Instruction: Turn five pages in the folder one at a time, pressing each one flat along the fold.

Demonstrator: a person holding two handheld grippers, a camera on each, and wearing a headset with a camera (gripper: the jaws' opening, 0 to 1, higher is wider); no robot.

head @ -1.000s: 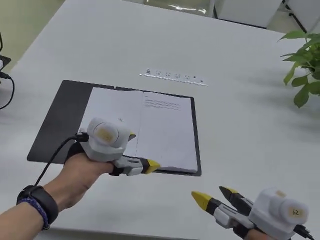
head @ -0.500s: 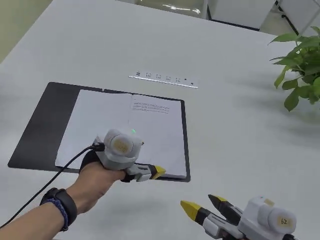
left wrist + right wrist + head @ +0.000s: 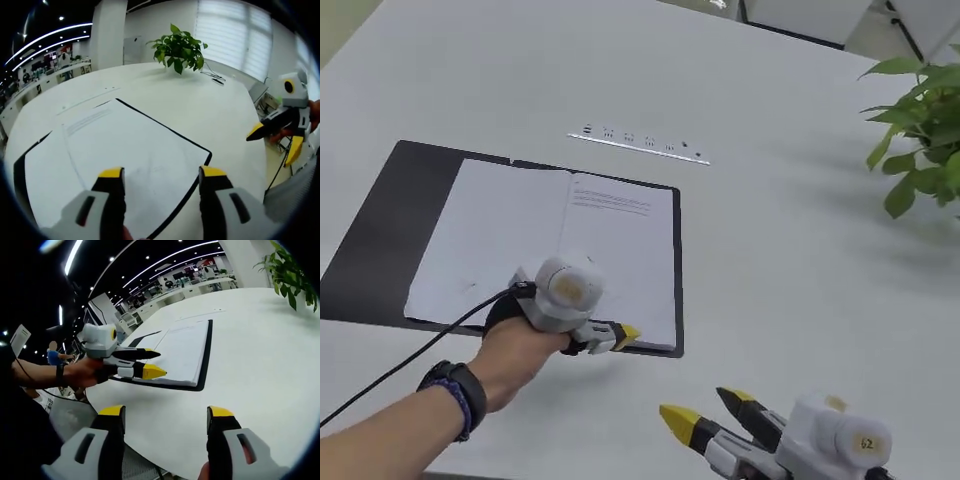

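A black folder (image 3: pixel 380 200) lies open on the white table, with white pages (image 3: pixel 620 255) spread flat; the right page carries a few printed lines near its top. My left gripper (image 3: pixel 623 335) hovers open at the folder's near right corner, its yellow-tipped jaws over the page edge (image 3: pixel 165 165). My right gripper (image 3: pixel 705 413) stands open above bare table near the front edge, well to the right of the folder (image 3: pixel 205 355), with nothing between its jaws. The left gripper (image 3: pixel 145 362) also appears in the right gripper view.
A flush strip of sockets (image 3: pixel 638 145) sits in the table beyond the folder. A green potted plant (image 3: pixel 920 120) stands at the far right. A black cable (image 3: pixel 400 365) trails from the left gripper over the table's front edge.
The head camera has shifted, so the folder sits further left in view. The left gripper has edged toward the folder's near right corner; the right gripper has drifted slightly left. Both stayed open.
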